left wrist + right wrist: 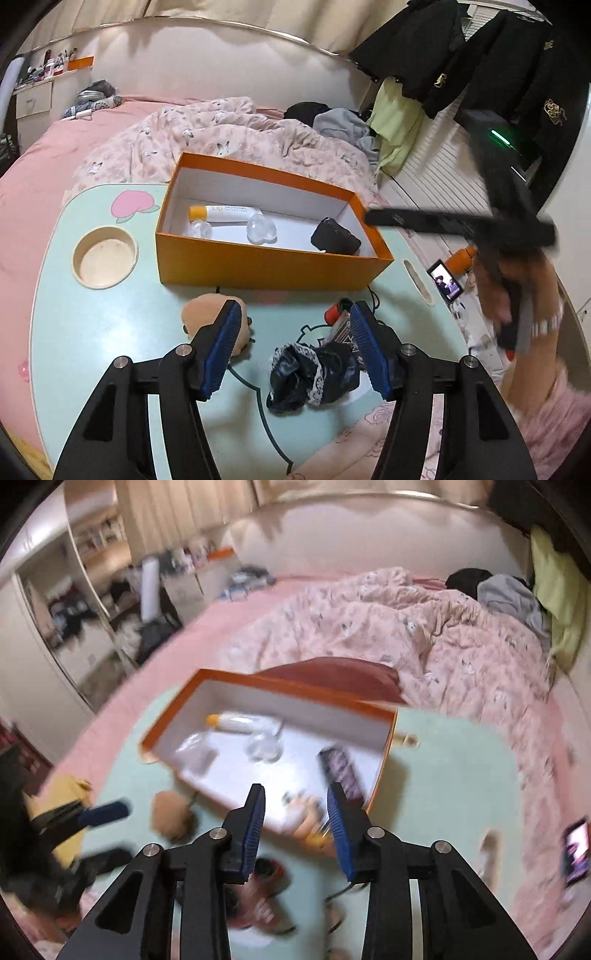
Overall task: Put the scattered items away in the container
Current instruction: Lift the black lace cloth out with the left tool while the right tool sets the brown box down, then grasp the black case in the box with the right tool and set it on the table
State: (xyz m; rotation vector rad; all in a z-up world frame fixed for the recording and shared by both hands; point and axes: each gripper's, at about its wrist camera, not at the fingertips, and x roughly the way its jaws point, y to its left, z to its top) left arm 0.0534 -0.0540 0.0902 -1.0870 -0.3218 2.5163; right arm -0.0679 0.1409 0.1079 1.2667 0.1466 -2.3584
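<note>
- From the left wrist we see our left gripper [295, 345] standing open over a black lacy bundle [314, 374] on the bench [110, 325]; the orange box [273, 254] holds a lip-balm tube [221, 213]
- Only the blurred right wrist view shows our right gripper [296, 823], jaws apart and empty above the box's near edge

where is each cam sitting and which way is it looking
Left wrist: rides the left gripper, looking down over the mint table at the orange box; the blurred right gripper and its hand show at right.
Right wrist: rides the right gripper, angled down into the box; the left gripper shows lower left.
Shared: box, table, bed.
</note>
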